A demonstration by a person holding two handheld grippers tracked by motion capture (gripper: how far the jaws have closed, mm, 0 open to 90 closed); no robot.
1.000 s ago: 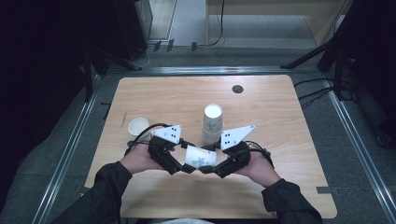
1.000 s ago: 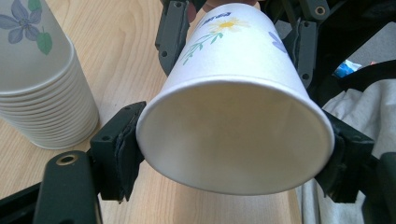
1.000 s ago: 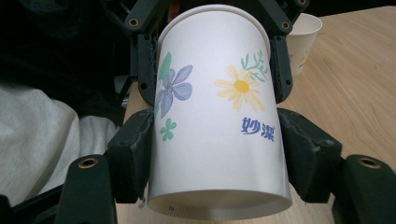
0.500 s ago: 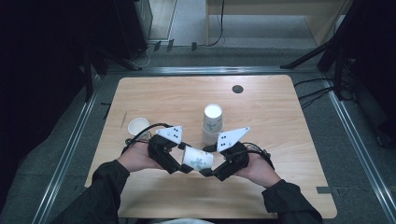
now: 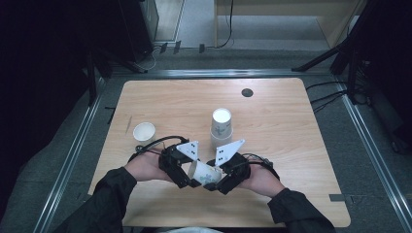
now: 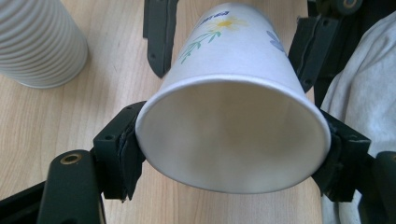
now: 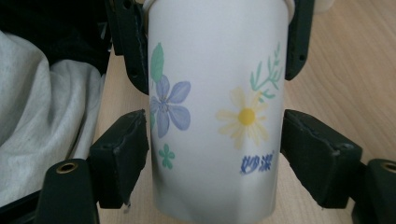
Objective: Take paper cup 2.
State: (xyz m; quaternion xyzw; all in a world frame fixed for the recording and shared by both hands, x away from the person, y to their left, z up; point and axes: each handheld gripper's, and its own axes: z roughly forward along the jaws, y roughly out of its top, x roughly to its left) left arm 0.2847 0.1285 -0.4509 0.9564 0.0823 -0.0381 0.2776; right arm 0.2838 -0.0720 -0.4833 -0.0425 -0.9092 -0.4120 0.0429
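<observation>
A white paper cup (image 5: 204,172) with painted flowers lies on its side in the air near the table's front edge, held from both ends. My left gripper (image 5: 188,177) is shut on its rim end; in the left gripper view the open mouth of the cup (image 6: 233,135) faces me, with a pad (image 6: 122,151) pressed on each side. My right gripper (image 5: 218,181) is shut on the base end; in the right gripper view its pads (image 7: 122,151) squeeze the flowered cup (image 7: 215,102) wall, which is slightly dented.
A tall stack of paper cups (image 5: 221,127) stands just beyond the grippers, and its ribbed side (image 6: 37,42) is close by. A single upright cup (image 5: 144,131) sits at the left. A black disc (image 5: 247,92) lies far back. Light grey cloth (image 7: 46,116) hangs at the near edge.
Both grippers have drawn slightly closer together and toward the near edge, carrying the cup between them. The cup stack and the single cup have not moved.
</observation>
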